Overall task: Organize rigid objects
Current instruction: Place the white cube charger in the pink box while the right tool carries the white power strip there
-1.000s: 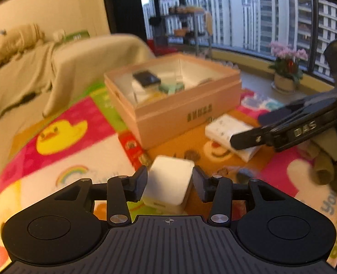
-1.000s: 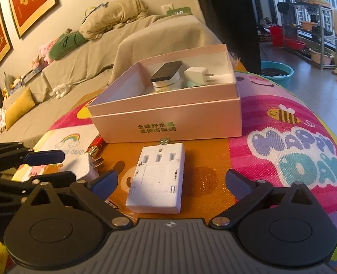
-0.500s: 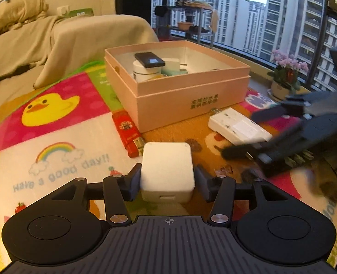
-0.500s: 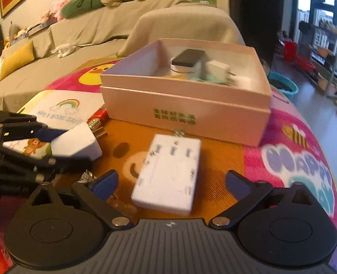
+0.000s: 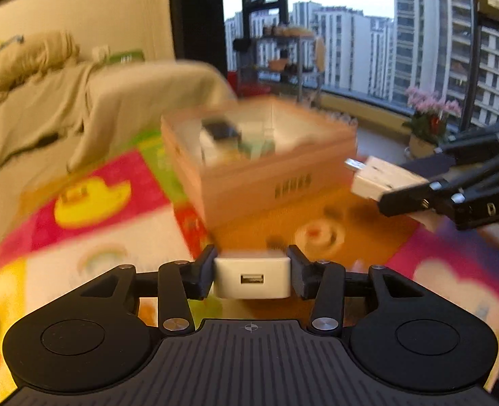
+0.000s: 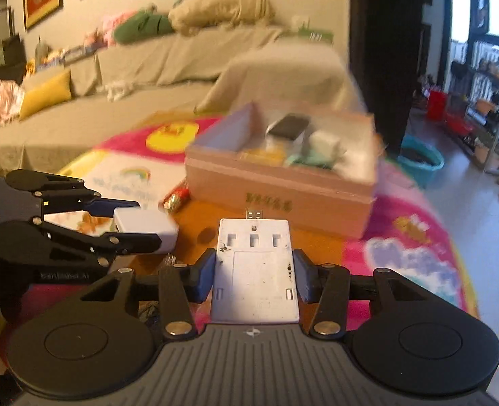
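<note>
Grippers both loaded and clear of the mat (image 6: pixel 401 253). Left gripper (image 5: pixel 251 272) is clamped on a white charger (image 5: pixel 251 279), USB port facing the camera. Right gripper (image 6: pixel 254 272) jaws have just been closing and now pinch a flat white hub (image 6: pixel 254 270), plug pointing far, toward the open pink box (image 6: pixel 283 196) holding other small items.
</note>
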